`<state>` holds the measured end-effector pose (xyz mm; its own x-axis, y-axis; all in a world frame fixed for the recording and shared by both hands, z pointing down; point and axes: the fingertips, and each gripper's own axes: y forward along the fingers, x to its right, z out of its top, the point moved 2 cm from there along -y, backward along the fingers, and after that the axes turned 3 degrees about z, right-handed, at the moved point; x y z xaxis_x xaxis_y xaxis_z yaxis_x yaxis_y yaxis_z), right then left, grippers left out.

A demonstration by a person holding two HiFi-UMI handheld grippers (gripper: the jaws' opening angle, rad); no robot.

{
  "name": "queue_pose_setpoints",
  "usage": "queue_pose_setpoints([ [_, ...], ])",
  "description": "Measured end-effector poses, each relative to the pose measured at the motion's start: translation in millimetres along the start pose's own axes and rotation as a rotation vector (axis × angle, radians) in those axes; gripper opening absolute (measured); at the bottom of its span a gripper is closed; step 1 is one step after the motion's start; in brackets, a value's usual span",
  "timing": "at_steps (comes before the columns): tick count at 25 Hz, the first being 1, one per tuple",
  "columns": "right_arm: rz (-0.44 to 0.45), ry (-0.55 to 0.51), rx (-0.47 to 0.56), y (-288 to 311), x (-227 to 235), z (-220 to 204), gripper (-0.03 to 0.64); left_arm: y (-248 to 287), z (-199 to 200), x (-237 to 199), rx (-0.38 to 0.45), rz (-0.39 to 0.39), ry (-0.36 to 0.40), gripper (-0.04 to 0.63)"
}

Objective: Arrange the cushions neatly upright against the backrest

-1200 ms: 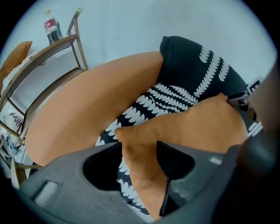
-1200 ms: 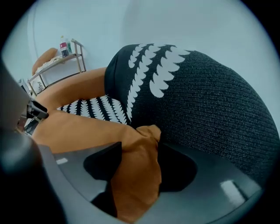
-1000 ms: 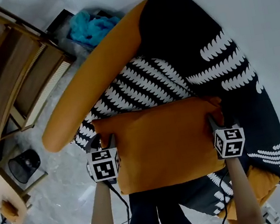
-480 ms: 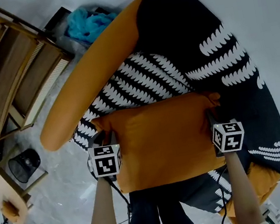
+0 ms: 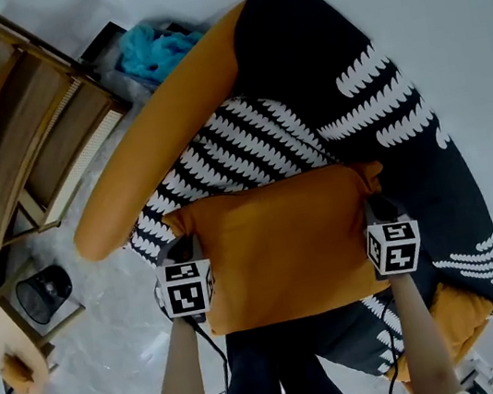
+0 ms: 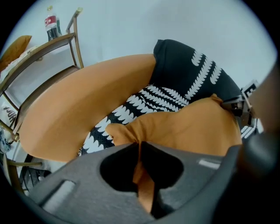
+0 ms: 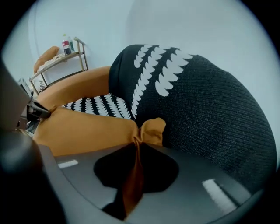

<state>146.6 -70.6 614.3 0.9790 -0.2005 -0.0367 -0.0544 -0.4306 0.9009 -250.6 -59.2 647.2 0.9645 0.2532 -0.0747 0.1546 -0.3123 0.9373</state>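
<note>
Both pairs of fingers have just been closing, and now they are clenched on cloth. A second ago they stood wide open at the two sides of the orange cushion (image 5: 283,246). The cushion itself lies about where it did.

The left gripper (image 6: 140,146) pinches a fold of orange cloth at the cushion's left edge, near the top corner. The right gripper (image 7: 135,144) pinches a fold at the right edge, just under the bunched-up top corner. A bare arm reaches down to each gripper.

The orange cushion lies across the front of the sofa, on the black-and-white seat (image 5: 239,150), with its wide face turned up toward the head view. It is stretched between the two grippers.

A big black cushion with white leaf marks (image 5: 337,64) sits behind it and to the right, touching its right corner. A long orange sofa arm (image 5: 153,141) curves along the left side.

A second orange cushion (image 5: 458,315) peeks out low on the right, partly under black cloth. A wooden rack (image 5: 24,154) stands on the floor left of the sofa. A blue cloth (image 5: 156,47) lies near the rack, beside the top end of the orange arm.
</note>
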Motion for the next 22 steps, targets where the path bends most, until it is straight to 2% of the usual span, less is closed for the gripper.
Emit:
queue_pose_setpoints([
  [13, -0.04, 0.063, 0.074, -83, -4, 5, 0.032, -79, 2, 11, 0.055, -0.021, -0.003, 0.011],
  [19, -0.056, 0.104, 0.085, -146, -9, -19, 0.029, -139, -17, 27, 0.073, -0.029, -0.016, 0.011],
  [22, -0.072, 0.133, 0.117, -175, -11, -24, 0.028, -162, -12, 31, 0.108, -0.024, -0.01, 0.011],
])
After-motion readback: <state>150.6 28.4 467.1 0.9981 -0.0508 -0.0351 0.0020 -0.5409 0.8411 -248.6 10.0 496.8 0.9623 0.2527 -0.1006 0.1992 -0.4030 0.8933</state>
